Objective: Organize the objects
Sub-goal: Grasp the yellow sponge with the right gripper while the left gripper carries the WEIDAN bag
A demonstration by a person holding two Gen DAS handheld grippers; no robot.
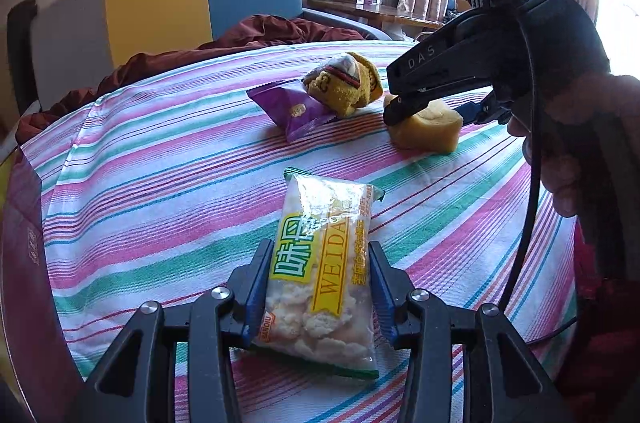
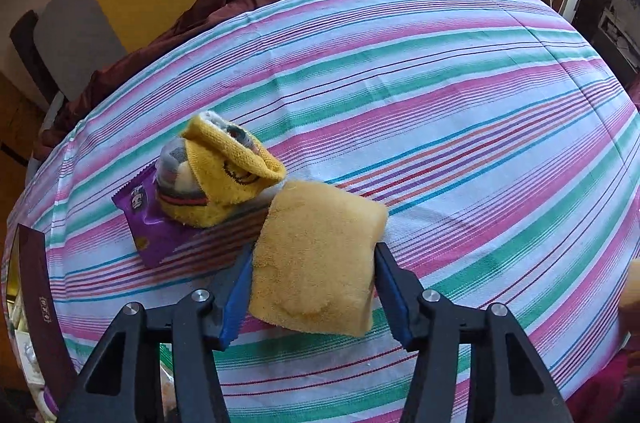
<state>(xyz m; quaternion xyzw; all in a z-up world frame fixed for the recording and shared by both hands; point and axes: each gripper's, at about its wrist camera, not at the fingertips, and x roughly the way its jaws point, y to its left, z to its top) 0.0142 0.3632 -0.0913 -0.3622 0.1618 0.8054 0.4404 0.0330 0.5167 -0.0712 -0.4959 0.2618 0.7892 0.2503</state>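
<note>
Snack packet (image 1: 320, 283) pinched in left claw (image 1: 318, 287); right claw (image 2: 312, 287) clamped on yellow sponge (image 2: 316, 255). Grasp step done; next, lift both clear of socks (image 2: 220, 175) at 10 o'clock.

Black two-finger grippers, blue pads.
Left gripper (image 1: 318, 287) and right gripper (image 2: 312, 287): black angular arms, silver screws, blue-edged fingers (image 2: 236, 287); white "DAS" lettering, trailing black cable (image 1: 532, 183), red sleeve (image 1: 600, 343).
</note>
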